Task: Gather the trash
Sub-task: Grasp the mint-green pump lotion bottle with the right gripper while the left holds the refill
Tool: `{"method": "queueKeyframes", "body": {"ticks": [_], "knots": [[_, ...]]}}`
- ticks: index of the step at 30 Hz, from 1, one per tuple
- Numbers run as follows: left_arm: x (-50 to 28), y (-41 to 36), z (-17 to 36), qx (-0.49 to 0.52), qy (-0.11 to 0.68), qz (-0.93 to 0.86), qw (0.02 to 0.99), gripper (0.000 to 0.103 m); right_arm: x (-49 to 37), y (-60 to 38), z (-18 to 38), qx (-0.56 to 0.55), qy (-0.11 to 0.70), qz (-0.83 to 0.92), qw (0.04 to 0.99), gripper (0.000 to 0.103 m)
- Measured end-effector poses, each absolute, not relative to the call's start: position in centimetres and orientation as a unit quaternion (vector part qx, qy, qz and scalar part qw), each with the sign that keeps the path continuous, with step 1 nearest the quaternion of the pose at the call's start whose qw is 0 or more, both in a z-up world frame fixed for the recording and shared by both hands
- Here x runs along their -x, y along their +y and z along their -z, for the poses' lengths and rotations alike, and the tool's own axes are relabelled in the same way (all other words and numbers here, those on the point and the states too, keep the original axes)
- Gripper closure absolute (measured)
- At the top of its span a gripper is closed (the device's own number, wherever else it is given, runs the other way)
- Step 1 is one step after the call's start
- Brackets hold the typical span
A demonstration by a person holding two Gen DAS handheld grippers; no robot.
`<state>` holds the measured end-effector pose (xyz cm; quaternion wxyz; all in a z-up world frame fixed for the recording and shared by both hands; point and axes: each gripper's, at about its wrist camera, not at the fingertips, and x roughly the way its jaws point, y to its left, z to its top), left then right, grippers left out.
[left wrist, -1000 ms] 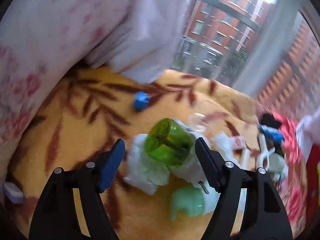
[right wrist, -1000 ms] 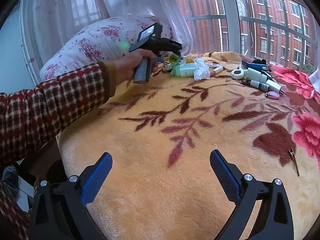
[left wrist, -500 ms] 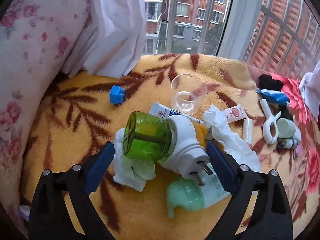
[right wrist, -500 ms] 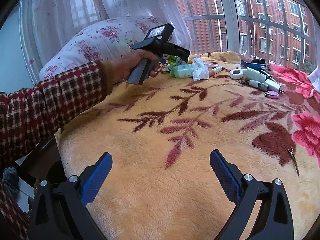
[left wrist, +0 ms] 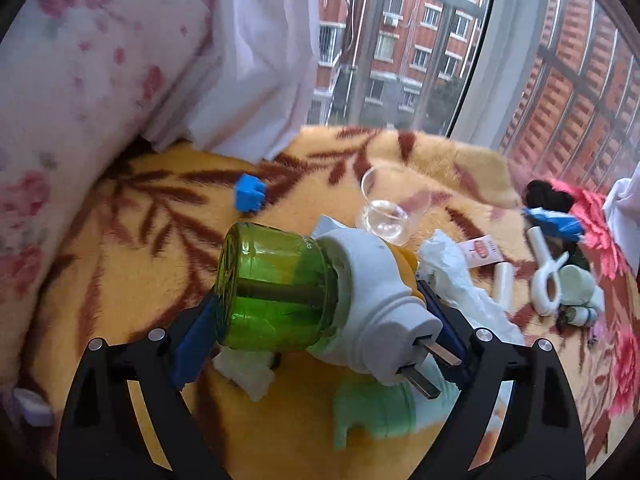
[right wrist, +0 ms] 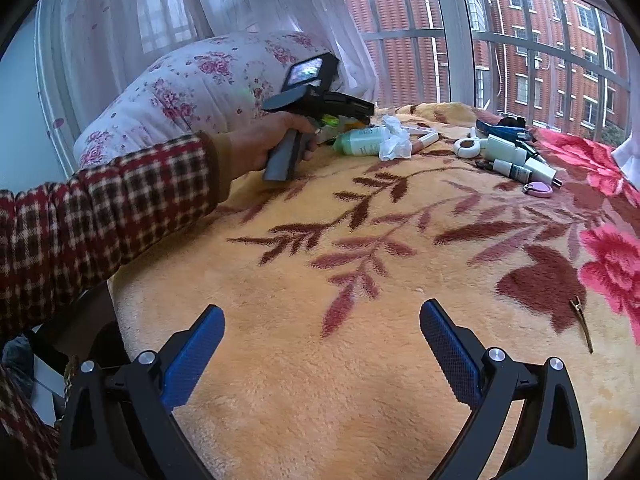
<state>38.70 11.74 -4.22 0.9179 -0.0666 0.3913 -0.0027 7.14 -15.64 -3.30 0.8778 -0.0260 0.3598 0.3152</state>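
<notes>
A plug-in mosquito repellent (left wrist: 276, 296), green bottle on a white plug body, lies slanted between the jaws of my left gripper (left wrist: 316, 298). The jaws are closing, and the blue pads (left wrist: 192, 344) meet it at the bottle base and the plug end. Crumpled tissues (left wrist: 452, 276) and a pale green bottle (left wrist: 376, 412) lie under and beside it on the floral blanket (left wrist: 132, 240). In the right wrist view a hand (right wrist: 256, 144) holds the left gripper (right wrist: 360, 110) at that pile. My right gripper (right wrist: 322, 310) hangs open over bare blanket (right wrist: 320, 380).
A clear cup (left wrist: 388, 208) and a blue block (left wrist: 249, 193) lie behind the pile. Small tubes, a white clip and bottles (right wrist: 508, 148) cluster to the right, with a pink disc (right wrist: 538, 190) and a metal hair clip (right wrist: 582, 322). A flowered pillow (left wrist: 80, 120) and a curtain (left wrist: 260, 60) bound the left.
The left gripper opened wider, rolled level and moved in, so the repellent fills the space between its pads. The right gripper stayed still.
</notes>
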Motion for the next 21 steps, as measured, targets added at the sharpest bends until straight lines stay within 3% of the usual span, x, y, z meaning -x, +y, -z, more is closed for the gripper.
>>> {"method": "queueKeyframes", "body": {"ticks": [4, 10, 14, 21], "knots": [[-35.2, 12.2, 2.2, 0.075, 0.368, 0.018, 0.927, 0.015, -8.3, -14.8, 1.9, 0.07, 0.352, -0.322, 0.876, 0.007], [-27.9, 12.9, 0.6, 0.089, 0.363, 0.051, 0.926, 0.015, -16.7, -10.2, -1.2, 0.203, 0.277, -0.366, 0.865, 0.006], [-23.6, 13.4, 0.4, 0.078, 0.354, 0.057, 0.93, 0.015, -23.8, -6.3, -0.3, 0.269, 0.238, -0.403, 0.842, 0.006], [-19.8, 14.7, 1.7, 0.08, 0.351, 0.082, 0.929, 0.015, -33.3, 0.5, 2.4, 0.335, 0.258, -0.42, 0.803, 0.006]]}}
